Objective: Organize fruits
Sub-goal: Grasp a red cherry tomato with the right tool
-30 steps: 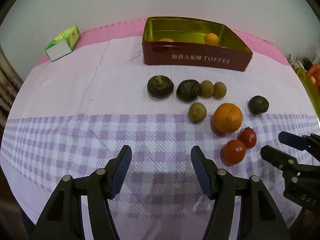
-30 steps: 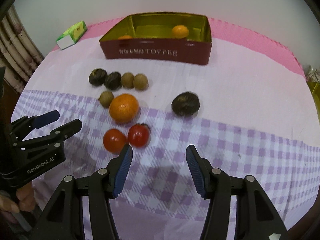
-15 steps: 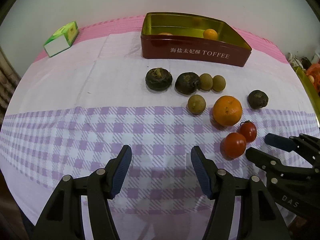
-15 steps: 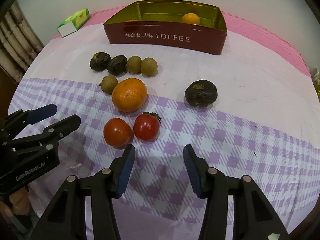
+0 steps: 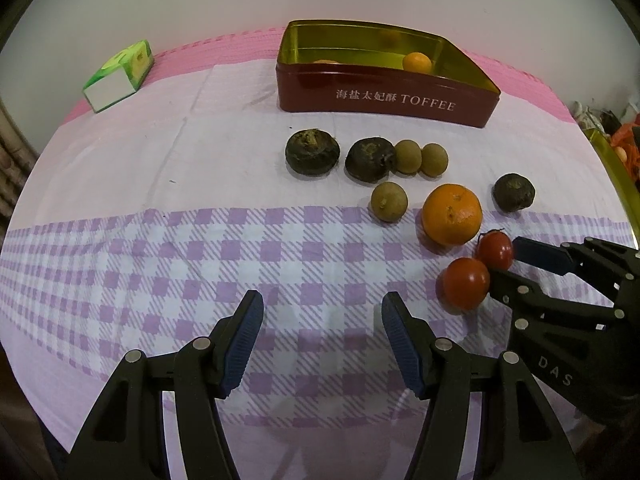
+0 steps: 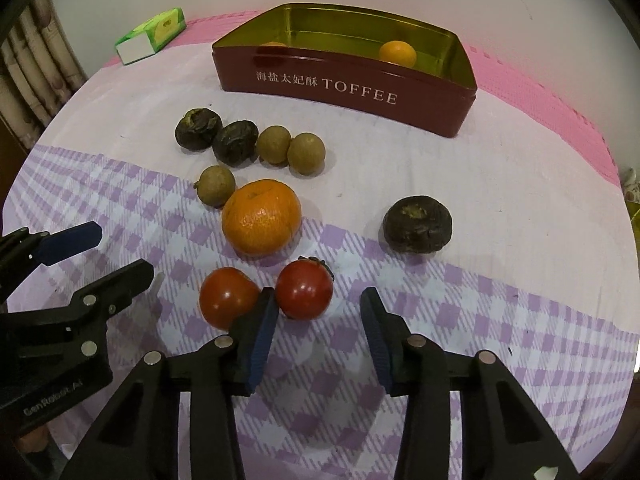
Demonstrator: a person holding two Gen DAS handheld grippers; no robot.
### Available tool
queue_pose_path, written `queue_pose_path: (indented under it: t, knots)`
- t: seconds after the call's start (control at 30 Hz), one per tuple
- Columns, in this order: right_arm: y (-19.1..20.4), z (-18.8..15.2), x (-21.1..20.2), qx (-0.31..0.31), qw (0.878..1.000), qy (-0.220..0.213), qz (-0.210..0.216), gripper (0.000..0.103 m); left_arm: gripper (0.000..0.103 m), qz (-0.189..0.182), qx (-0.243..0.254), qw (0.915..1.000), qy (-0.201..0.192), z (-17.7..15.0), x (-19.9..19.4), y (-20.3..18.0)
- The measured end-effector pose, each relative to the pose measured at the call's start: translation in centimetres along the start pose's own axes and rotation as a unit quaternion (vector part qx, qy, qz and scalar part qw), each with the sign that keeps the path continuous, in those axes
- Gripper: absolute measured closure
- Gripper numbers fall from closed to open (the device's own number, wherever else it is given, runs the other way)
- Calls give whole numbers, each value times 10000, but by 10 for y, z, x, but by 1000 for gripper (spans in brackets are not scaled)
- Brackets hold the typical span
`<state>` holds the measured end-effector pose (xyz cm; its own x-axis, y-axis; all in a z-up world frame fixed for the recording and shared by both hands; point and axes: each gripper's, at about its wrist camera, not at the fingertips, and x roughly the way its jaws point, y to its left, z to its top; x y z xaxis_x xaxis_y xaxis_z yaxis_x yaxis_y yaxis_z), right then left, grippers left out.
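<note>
While the right gripper (image 6: 318,322) jaws are closing, the stemmed tomato (image 6: 304,289) is seen between their tips, not yet pinched | second tomato (image 6: 227,297) lies just outside the left-hand jaw | left gripper (image 5: 322,330) jaws are held apart over bare table (image 5: 168,264), nothing gripped | orange (image 6: 261,216) lies beyond the tomatoes, toffee tin (image 6: 348,88) farther

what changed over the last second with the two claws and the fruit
The right claw came forward and down to the two tomatoes; its jaws are closing around the stemmed tomato, one pad wedged between it and the other tomato, not yet gripping. The left claw stayed open and still. The fruits and toffee tin have not moved.
</note>
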<state>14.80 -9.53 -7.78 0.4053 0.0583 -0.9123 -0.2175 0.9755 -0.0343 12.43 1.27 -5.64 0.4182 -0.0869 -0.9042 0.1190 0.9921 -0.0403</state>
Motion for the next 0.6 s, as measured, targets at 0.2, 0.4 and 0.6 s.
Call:
queue_pose_path:
  t: [0.2,0.4,0.6]
  knots:
    - [-4,-3,-2,63,10000,-35,-52,78,41,-31,73,10000,-2,-2,1,-4]
    - [-9,-10,-5,157,9998,-60,-49,78,41,-96,156,9998,-19,-4,-2,-11]
    - [-19,-16,-8,286,9995,-50,-97,79,41,-206,235,9995,20,-6,-4,-19]
